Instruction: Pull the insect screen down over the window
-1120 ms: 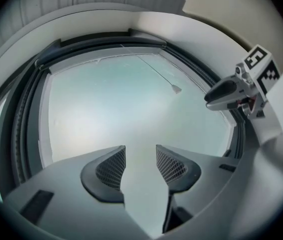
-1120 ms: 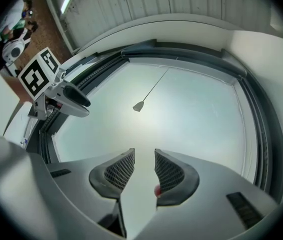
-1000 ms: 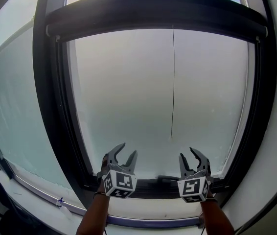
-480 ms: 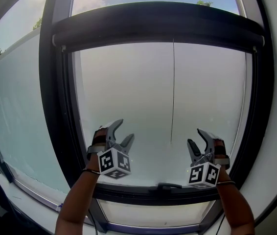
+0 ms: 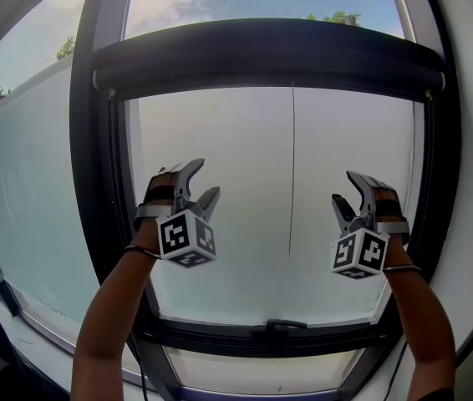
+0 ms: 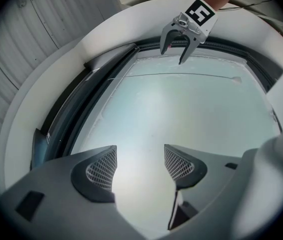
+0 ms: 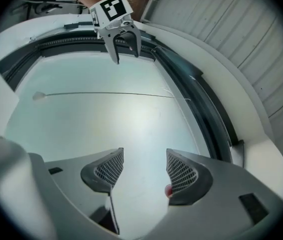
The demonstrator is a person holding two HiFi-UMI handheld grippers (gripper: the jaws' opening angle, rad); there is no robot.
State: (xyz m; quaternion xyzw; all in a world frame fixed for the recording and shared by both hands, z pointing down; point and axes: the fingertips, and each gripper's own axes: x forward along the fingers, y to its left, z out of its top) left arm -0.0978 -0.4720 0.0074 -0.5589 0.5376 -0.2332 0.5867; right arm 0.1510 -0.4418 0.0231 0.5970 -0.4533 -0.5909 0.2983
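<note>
head view: the left gripper [image 5: 203, 182] and right gripper [image 5: 347, 189] are raised before the window pane [image 5: 236, 140], both released, their jaws having just been opening with nothing between them. the insect screen's dark bar [image 5: 270, 53] spans the window above both claws, and its thin cord [image 5: 292, 174] hangs between them. left gripper view: jaws apart, bar to their left, right gripper beyond the cord; right gripper view: jaws apart, bar to their right.

No legible text, apparently (only coded square markers [image 5: 185, 237])
</note>
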